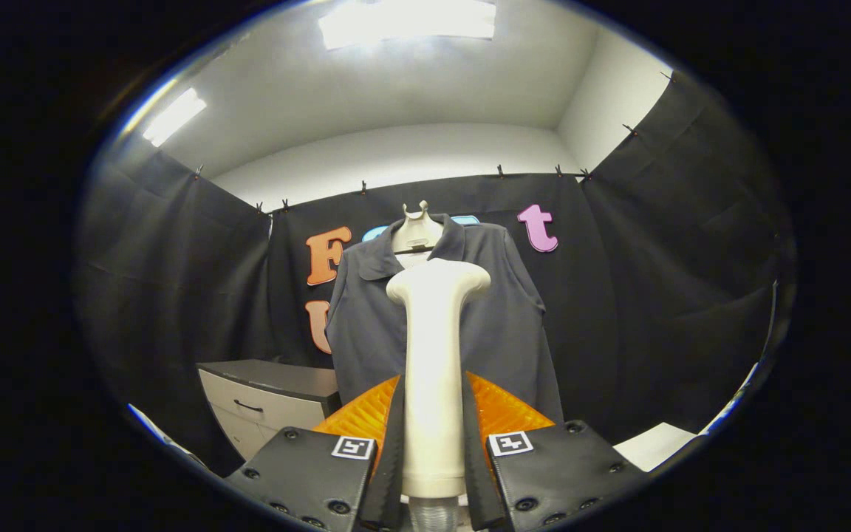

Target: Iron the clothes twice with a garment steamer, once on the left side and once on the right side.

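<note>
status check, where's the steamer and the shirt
Gripper jaws shut on the garment steamer, held upright. Dark polo shirt hangs on a mannequin beyond it, apart. Nothing between.

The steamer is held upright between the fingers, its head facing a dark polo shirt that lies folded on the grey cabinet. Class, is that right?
One detail is wrong. The dark polo shirt is not folded on the grey cabinet; it hangs on a pale mannequin form beyond the fingers, as the gripper view shows. The rest holds: the steamer stands upright with both fingers of the gripper pressing on its handle.
</note>
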Motion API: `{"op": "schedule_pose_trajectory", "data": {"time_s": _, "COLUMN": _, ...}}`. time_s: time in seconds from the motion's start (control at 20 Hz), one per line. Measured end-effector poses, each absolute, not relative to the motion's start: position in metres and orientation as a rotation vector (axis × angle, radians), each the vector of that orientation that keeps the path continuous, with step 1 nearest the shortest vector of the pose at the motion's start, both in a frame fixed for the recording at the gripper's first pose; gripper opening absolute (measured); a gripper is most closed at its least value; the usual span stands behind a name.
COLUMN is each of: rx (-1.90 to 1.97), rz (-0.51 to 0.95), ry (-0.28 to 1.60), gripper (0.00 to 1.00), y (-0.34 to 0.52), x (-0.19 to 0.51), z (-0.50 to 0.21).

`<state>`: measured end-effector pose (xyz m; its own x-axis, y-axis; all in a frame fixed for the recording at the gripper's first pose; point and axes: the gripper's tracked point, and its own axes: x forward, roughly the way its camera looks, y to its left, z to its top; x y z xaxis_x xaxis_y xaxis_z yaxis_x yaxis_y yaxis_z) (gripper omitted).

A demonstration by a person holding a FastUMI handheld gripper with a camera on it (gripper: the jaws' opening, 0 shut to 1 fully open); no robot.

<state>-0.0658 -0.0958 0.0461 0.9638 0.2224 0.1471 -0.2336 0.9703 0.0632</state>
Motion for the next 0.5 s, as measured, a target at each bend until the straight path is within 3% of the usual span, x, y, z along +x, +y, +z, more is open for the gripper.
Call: {"op": "schedule_pose_trajectory", "data": {"time_s": 0.5, "rx": 0.101, "rz": 0.260, "ry": -0.147, "gripper": 0.42, "y": -0.0844, "x": -0.0680, "z": 0.0542}}
